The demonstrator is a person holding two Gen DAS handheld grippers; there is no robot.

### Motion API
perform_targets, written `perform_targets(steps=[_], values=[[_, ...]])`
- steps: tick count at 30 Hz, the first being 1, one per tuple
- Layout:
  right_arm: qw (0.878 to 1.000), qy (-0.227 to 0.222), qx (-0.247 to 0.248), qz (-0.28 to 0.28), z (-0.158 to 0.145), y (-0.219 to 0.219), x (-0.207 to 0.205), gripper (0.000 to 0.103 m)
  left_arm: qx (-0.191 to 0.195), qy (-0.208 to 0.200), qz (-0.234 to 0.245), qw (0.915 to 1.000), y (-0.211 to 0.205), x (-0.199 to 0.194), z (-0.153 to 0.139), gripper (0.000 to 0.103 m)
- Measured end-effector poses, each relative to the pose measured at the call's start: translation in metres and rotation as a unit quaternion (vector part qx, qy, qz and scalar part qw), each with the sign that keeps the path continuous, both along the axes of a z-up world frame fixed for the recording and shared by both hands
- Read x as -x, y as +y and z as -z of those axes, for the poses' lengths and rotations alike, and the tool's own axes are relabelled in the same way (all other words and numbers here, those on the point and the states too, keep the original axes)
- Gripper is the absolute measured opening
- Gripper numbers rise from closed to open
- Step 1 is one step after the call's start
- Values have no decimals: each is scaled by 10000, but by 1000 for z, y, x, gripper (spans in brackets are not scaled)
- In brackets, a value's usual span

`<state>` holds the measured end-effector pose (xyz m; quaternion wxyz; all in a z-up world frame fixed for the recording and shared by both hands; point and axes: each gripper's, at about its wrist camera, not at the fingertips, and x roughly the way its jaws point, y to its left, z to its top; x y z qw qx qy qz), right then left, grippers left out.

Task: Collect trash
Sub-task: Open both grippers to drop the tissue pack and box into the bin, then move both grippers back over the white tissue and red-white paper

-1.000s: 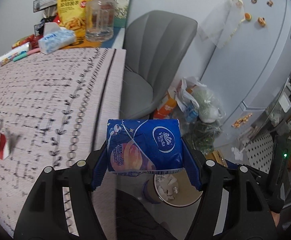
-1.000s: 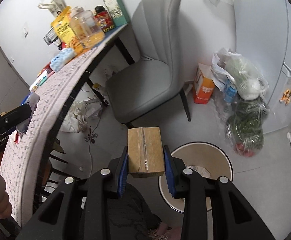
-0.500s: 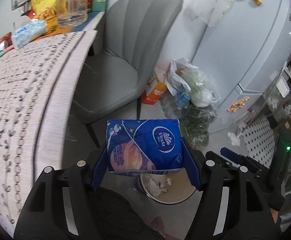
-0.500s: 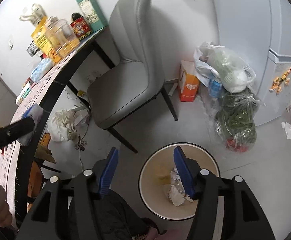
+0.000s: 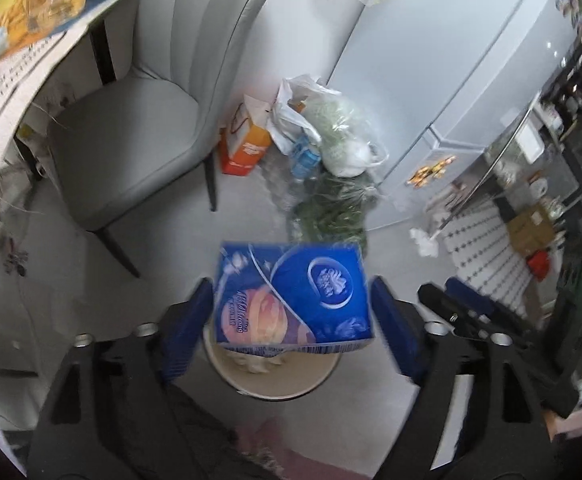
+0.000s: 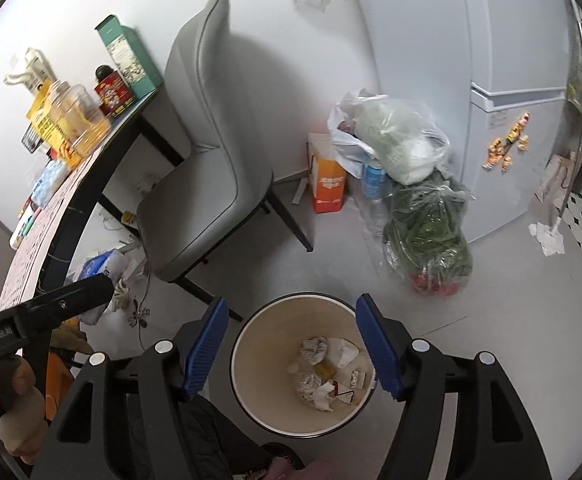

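In the left wrist view a blue tissue pack (image 5: 295, 296) hangs between the spread fingers of my left gripper (image 5: 291, 320), with a gap showing at each side, right over the round beige trash bin (image 5: 319, 376). In the right wrist view my right gripper (image 6: 291, 348) is open and empty above the same bin (image 6: 251, 344), which holds crumpled paper and scraps (image 6: 327, 368). The left gripper's arm (image 6: 43, 308) shows at the left of that view, with the pack's edge (image 6: 99, 266) at its tip.
A grey chair (image 6: 211, 168) stands by the table edge (image 6: 71, 216), which carries snacks, a jar and boxes. Plastic bags of greens (image 6: 427, 232), an orange carton (image 6: 327, 184) and a fridge (image 6: 491, 100) stand beyond the bin. Clutter lies under the table.
My right gripper opened and dropped the brown cardboard box into the bin. My left gripper carried the tissue pack off the table to over the bin and its fingers have spread.
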<state>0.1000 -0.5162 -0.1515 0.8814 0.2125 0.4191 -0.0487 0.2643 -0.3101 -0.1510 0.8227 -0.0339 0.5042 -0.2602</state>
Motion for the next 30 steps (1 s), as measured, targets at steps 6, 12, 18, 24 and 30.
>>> perform_targets(steps=[6,12,18,24,30], values=[[9999,62,-92,-37,5,3,-1,66,148,-81,-334,9993,24,-3,-6,94],[9996,28,-173,-210,3,30,-8,76,148,-278,-744,9967,66,-5,-23,94],[9978,-226,-161,-599,-19,76,-16,89,292,-558,-1102,9919,112,3,-48,97],[9945,-486,-158,-914,-46,120,-18,95,407,-819,-1586,9831,172,23,-69,97],[9895,-611,-184,-1294,-66,172,-19,95,501,-1010,-2034,9726,230,44,-83,97]])
